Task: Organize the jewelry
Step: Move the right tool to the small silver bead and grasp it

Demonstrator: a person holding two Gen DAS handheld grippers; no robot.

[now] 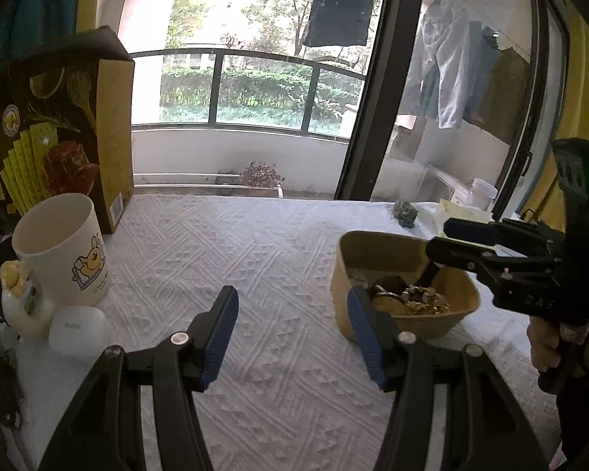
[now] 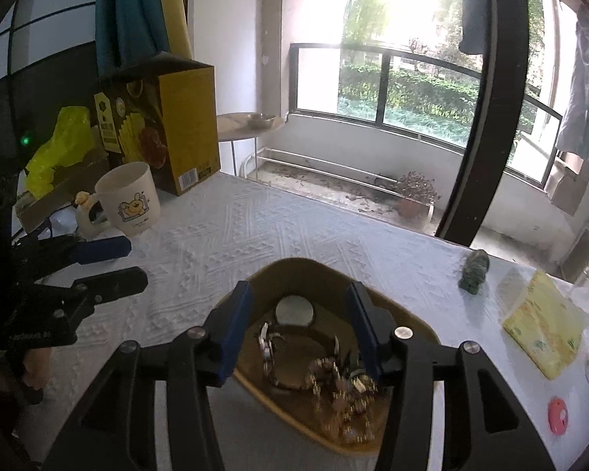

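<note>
A tan paper bowl (image 1: 404, 274) (image 2: 294, 278) stands on the white textured tablecloth and holds a pile of jewelry (image 2: 333, 384): a dark-strapped watch (image 2: 290, 337), gold chains and a round white disc (image 2: 294, 310). My right gripper (image 2: 298, 325) is open and hangs just above the bowl, its fingers straddling the jewelry; it also shows in the left wrist view (image 1: 451, 241). My left gripper (image 1: 290, 333) is open and empty, low over the cloth just left of the bowl; it also shows in the right wrist view (image 2: 114, 263).
A white cartoon mug (image 1: 59, 247) (image 2: 127, 200), a white earbud case (image 1: 76, 331) and a snack box (image 1: 63, 125) stand at the left. A small green figurine (image 2: 474, 271), a yellow packet (image 2: 542, 329) and a pink round item (image 2: 557, 414) lie at the right. A balcony window is behind.
</note>
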